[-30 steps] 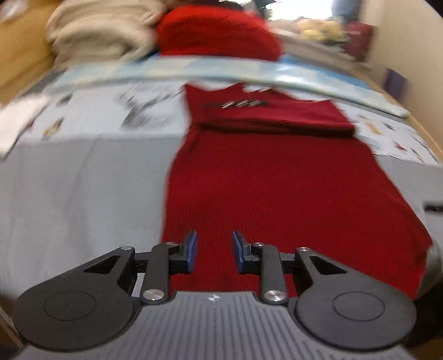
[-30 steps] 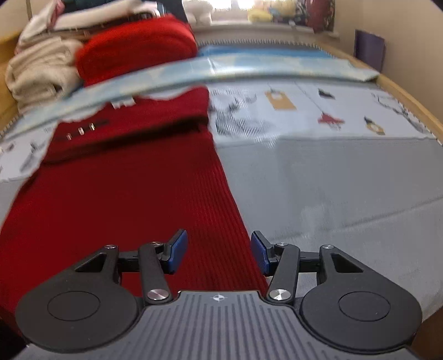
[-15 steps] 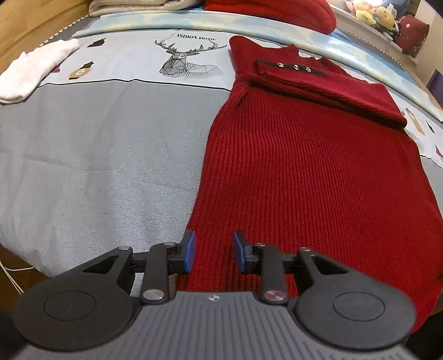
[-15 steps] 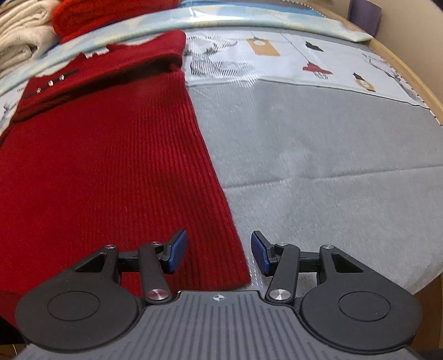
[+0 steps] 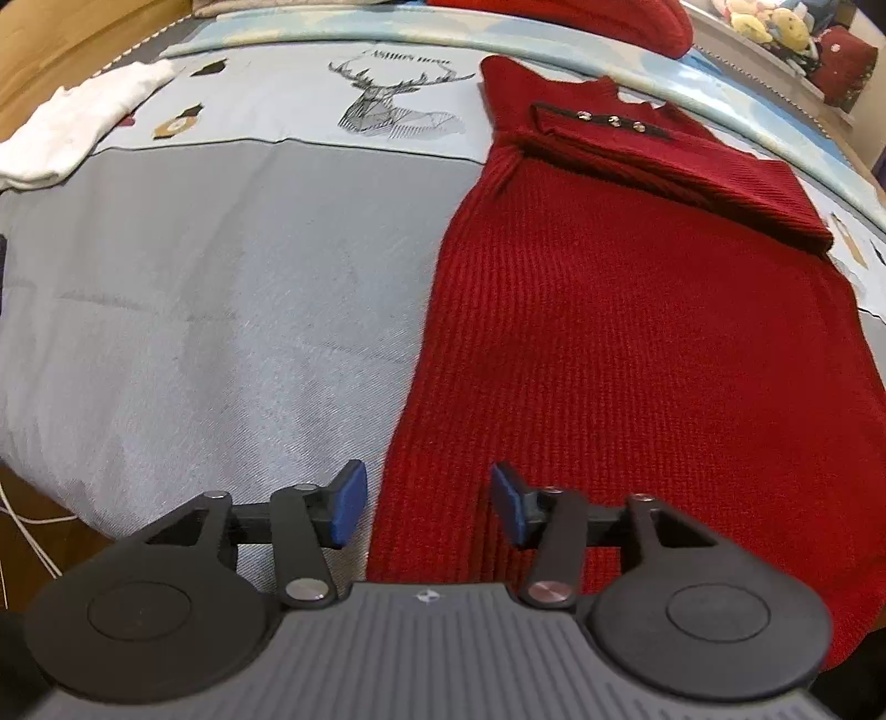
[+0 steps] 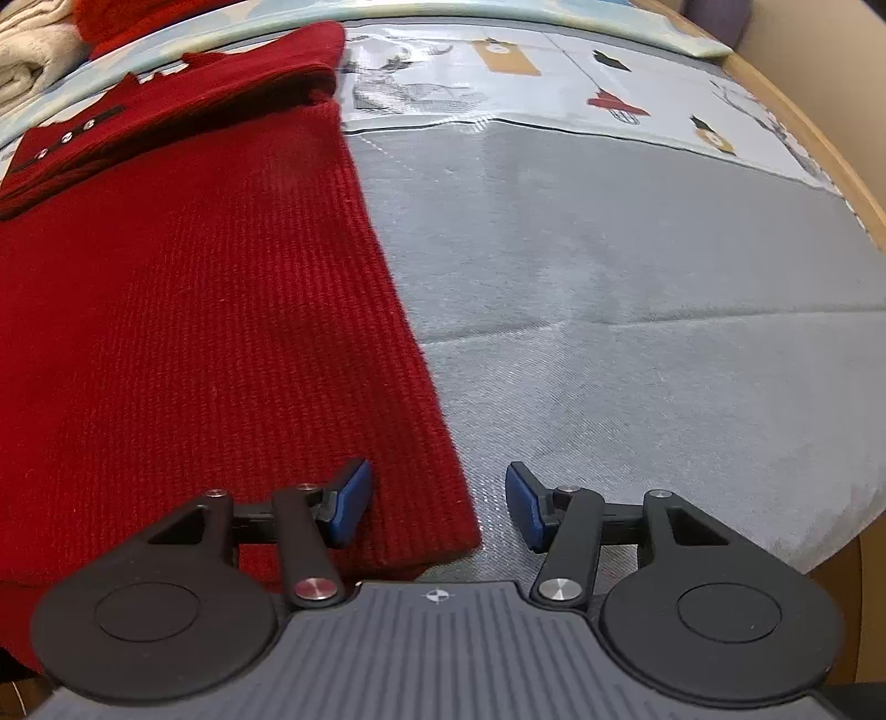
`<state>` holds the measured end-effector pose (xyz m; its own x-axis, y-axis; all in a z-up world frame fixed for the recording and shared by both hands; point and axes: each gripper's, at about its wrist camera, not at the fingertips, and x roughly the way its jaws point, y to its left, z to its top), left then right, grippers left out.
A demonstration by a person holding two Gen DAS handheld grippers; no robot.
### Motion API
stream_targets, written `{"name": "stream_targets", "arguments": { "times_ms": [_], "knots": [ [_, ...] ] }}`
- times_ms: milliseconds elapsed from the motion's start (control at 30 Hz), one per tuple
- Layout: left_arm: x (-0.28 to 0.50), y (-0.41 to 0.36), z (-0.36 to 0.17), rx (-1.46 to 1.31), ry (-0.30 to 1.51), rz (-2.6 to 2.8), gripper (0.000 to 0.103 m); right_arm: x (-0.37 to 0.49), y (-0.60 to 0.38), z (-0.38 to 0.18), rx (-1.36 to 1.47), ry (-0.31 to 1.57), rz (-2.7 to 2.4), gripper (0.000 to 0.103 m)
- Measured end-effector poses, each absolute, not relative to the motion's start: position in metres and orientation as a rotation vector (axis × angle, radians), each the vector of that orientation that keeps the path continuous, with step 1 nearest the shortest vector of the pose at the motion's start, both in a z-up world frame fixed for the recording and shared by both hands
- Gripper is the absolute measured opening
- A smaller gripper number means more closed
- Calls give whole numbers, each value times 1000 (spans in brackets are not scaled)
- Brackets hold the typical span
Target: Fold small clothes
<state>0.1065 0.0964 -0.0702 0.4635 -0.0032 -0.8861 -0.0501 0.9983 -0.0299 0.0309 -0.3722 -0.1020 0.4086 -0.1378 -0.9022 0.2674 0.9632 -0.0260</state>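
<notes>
A long red ribbed knit dress lies flat on the grey bed cover, its sleeve folded across the chest by a row of small metal buttons. My left gripper is open, its fingers straddling the dress's near left hem corner. My right gripper is open over the near right hem corner of the dress, which lies between its fingers. Neither gripper holds the cloth.
A white garment lies at the far left of the bed. A printed pale blue sheet with a deer drawing covers the far part. Folded beige and red clothes are stacked at the head. A wooden bed frame runs along the right edge.
Both grippers have dropped lower and closer to the dress's near hem corners. The left gripper's jaws have opened wider.
</notes>
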Motion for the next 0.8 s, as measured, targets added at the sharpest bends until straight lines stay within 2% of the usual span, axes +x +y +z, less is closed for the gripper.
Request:
{"name": "stream_targets", "arguments": {
  "times_ms": [367, 800],
  "knots": [
    [108, 99, -87, -79, 1189, 23, 56, 33, -368, -105, 120, 1137, -231, 55],
    [107, 100, -88, -93, 1177, 57, 56, 33, -367, -105, 123, 1138, -221, 53]
  ]
}}
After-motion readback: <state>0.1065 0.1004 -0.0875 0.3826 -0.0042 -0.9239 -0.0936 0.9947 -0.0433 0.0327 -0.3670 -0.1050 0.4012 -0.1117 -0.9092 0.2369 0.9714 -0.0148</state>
